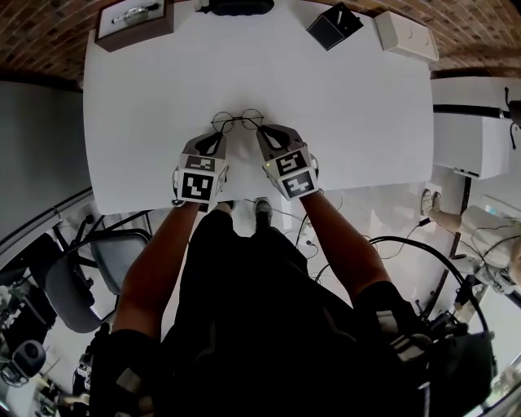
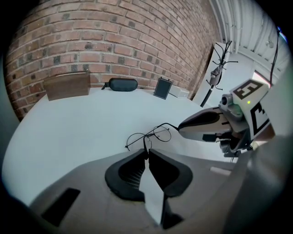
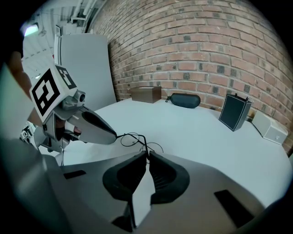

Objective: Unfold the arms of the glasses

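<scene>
Thin dark metal-wire glasses (image 1: 238,121), smooth matt white table (image 1: 342,122), rough red brick wall (image 2: 114,45), brown wooden box (image 2: 67,85)

Thin black wire glasses (image 1: 238,121), round lenses; near front edge of white table (image 1: 350,106).

No word, number, brand or label can be read anywhere. The only sign-like marks are black-and-white square patterns, blocky codes and not letters or digits. They stand on the white marker cube (image 1: 199,181) of the left tongs (image 1: 219,136) and on the white marker cube (image 1: 295,173) of the right tongs (image 1: 263,132). Along the far edge of the white bench (image 1: 163,122), the dark brown wooden box (image 1: 134,24) at the left corner, the black oval case (image 1: 236,6), the black flat square panel (image 1: 334,26) and the white rectangular box (image 1: 405,35) at the right corner show no legible print.
</scene>
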The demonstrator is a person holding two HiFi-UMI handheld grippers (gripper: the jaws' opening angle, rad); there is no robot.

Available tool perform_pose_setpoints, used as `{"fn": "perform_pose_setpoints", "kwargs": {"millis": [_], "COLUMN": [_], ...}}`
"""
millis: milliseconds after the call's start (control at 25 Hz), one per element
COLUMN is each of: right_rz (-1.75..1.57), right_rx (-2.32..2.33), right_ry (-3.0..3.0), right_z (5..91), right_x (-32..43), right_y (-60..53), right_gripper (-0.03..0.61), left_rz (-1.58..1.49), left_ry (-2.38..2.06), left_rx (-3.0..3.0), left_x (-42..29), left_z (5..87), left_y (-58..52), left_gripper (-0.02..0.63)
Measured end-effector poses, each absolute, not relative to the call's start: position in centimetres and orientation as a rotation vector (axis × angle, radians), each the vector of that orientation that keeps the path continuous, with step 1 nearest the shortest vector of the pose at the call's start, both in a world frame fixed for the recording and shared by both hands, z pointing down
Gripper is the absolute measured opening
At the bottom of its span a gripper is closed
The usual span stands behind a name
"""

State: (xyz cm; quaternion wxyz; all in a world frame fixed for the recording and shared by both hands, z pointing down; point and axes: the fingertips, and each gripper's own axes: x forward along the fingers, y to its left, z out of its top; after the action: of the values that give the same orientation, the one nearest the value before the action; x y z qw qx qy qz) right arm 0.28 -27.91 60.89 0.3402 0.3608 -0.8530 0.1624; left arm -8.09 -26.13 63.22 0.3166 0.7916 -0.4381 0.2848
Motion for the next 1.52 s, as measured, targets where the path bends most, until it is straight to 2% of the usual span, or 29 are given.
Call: {"fn": "perform_pose_setpoints", "kwargs": {"millis": [560,1520], "right_rz": [0.354,0.336], "right_rx": [0.851,0.652], "right_ry": [-2.309,-2.256], "right_z": [59.1,63.7], "right_x": [-1.0,-2.0], "right_y": [-24.3,-20.5], "right_gripper": [0.022,0.025], "left_rz": [0.742,0.752], "left_ry": [-1.181,-1.01], "left_rx": [2.097,2.119], "left_x": [-7.2,-3.6], "left_z": [61.9,64.4], "left_y": [-23.5,-20.2], "left_gripper": [0.035,0.037]}}
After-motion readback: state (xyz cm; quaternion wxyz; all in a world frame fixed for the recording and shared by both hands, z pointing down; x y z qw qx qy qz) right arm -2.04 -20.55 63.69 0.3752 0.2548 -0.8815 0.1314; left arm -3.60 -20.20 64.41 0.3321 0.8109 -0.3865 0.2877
